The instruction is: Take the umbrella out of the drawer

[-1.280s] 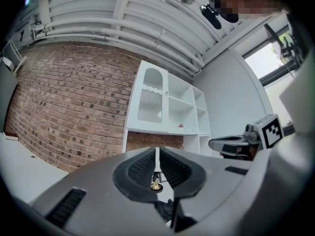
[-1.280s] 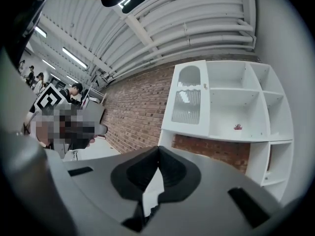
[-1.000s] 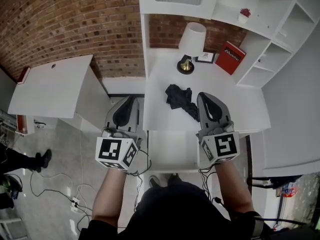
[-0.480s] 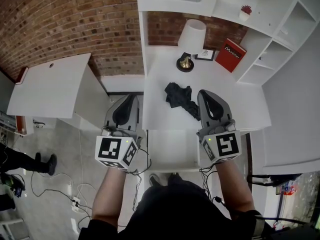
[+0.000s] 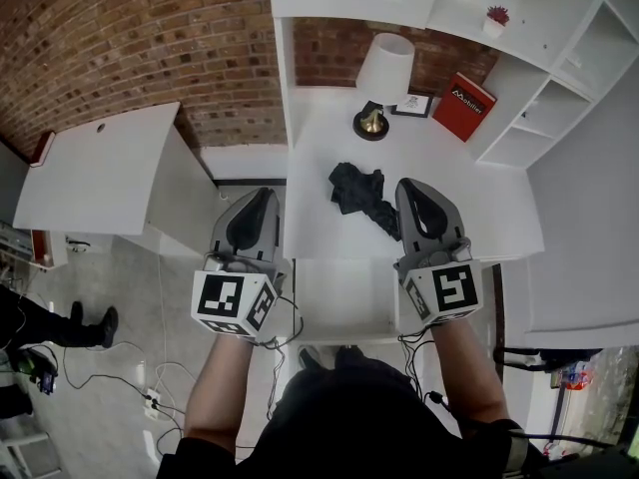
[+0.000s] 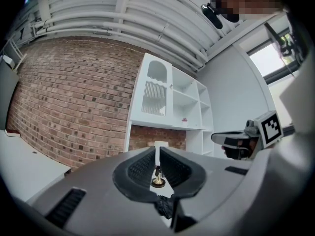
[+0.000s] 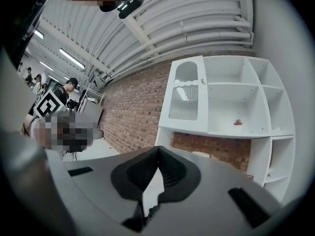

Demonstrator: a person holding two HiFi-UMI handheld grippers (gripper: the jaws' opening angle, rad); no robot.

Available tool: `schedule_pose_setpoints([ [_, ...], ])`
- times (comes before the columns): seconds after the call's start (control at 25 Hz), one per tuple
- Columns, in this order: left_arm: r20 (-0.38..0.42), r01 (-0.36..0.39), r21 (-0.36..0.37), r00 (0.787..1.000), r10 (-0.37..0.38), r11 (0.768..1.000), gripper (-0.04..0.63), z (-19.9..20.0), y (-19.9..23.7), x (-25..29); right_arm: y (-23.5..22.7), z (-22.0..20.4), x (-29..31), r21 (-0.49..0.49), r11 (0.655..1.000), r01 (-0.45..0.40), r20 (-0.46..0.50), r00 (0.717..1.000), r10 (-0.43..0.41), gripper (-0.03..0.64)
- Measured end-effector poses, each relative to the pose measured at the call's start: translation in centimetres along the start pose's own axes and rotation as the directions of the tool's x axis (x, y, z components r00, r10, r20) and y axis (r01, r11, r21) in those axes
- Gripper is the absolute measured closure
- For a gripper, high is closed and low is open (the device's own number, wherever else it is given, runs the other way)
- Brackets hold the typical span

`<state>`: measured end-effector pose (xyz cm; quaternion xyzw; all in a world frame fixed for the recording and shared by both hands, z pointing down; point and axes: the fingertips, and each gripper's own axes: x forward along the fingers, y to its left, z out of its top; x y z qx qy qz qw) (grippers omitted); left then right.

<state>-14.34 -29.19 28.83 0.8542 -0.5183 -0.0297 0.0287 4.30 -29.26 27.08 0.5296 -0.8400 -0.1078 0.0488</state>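
Note:
A black folded umbrella [image 5: 357, 192] lies crumpled on the white desk top [image 5: 329, 138], behind the open white drawer [image 5: 344, 302], whose inside shows only white. My right gripper [image 5: 412, 186] is shut and empty, level, just right of the umbrella's near end. My left gripper [image 5: 262, 194] is also shut and empty, and hangs off the desk's left edge, over the gap beside it. In the left gripper view the closed jaws [image 6: 157, 149] point at the lamp, with a bit of the umbrella [image 6: 165, 206] showing below them. The right gripper view shows its jaws [image 7: 158, 149] pressed together.
A white lamp [image 5: 384, 71], a small picture frame [image 5: 410, 107] and a red book [image 5: 464, 101] stand at the desk's back. White shelves [image 5: 559, 78] rise at the right. A white side table [image 5: 100, 173] stands left. Cables [image 5: 120, 382] trail on the floor, and a person's feet [image 5: 90, 319] are at the far left.
Both grippers stay where they were, shut. The head view has shifted slightly, and the feet at the left have moved a little.

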Motion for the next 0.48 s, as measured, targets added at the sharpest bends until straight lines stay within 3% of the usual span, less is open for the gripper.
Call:
schedule_pose_setpoints([
  [0.48,-0.023,-0.005,-0.004,1.000,0.005,1.000,0.568,-1.1,-0.3,2.4,-1.8,-1.7,1.3,0.020,1.000,-0.002,-0.014,1.000,0.002,0.617],
])
